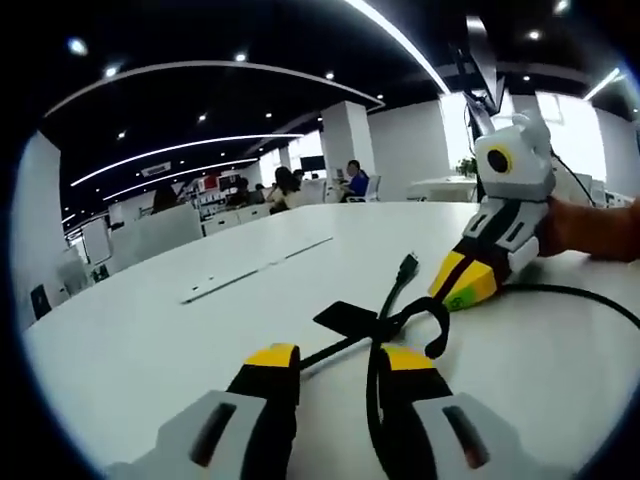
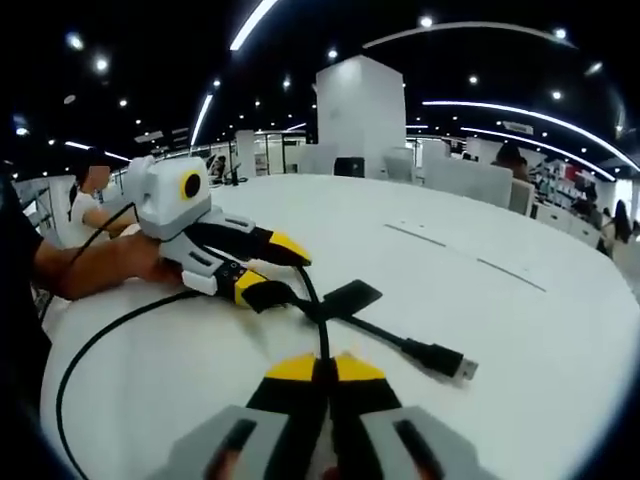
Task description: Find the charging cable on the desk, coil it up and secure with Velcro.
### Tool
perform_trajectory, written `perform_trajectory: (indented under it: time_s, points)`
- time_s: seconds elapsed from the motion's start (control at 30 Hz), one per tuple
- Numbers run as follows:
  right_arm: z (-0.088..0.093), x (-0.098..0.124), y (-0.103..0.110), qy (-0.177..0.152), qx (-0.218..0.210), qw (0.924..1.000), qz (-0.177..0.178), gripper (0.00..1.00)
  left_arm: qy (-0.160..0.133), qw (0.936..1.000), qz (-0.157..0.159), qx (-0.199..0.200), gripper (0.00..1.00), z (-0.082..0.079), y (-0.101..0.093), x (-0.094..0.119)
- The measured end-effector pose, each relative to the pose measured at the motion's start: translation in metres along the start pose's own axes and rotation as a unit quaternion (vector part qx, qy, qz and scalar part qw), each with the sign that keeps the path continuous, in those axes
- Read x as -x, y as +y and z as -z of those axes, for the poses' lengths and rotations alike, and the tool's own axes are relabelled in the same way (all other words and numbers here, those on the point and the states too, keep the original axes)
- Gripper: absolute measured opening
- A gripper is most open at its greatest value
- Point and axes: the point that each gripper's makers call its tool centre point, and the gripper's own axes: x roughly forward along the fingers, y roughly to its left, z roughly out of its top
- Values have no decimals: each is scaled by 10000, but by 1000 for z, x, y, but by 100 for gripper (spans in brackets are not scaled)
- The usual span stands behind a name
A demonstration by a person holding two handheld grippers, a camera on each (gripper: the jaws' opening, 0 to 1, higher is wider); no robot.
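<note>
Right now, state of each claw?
Left claw: open, jaws astride the black charging cable, not clamped.
Right claw: shut on the charging cable on the white desk.

White-bodied left gripper with black jaws and yellow tips, right gripper alike, yellow-ringed round lens housing, green mark near one tip

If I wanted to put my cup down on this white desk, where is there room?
The desk is bare to the left of the slim grey strip and beyond it. It is crowded nearby, where the black cable, its Velcro tab and both grippers meet.
</note>
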Motion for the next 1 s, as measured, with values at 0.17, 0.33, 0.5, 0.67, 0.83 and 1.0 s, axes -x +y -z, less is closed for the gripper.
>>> perform_trajectory:
  time_s: [0.17, 0.33, 0.5, 0.67, 0.83, 1.0]
  points:
    - [0, -1, -1, 25, 38, 10000, 48, 6, 26, 9999, -14, 101, 32, 2, 0, -1]
    - [0, -1, -1, 19, 30, 10000, 42, 7, 26, 9999, 17, 115, 32, 3, 0, 0]
    - [-4, 0, 1, -56, 158, 9999, 34, 14, 22, 9999, 0, 150, 32, 3, 0, 1]
    - [-13, 3, 0, -232, 383, 9989, 150, 15, 2, 9999, 11, 141, 32, 3, -3, 4]
    - [-18, 1, -1, -312, 656, 9970, 258, 15, -21, 9999, 29, 143, 32, 3, -5, 6]
    - [-21, -7, 5, -276, 942, 9950, 183, 18, -55, 9999, 35, 157, 32, 2, -6, 7]
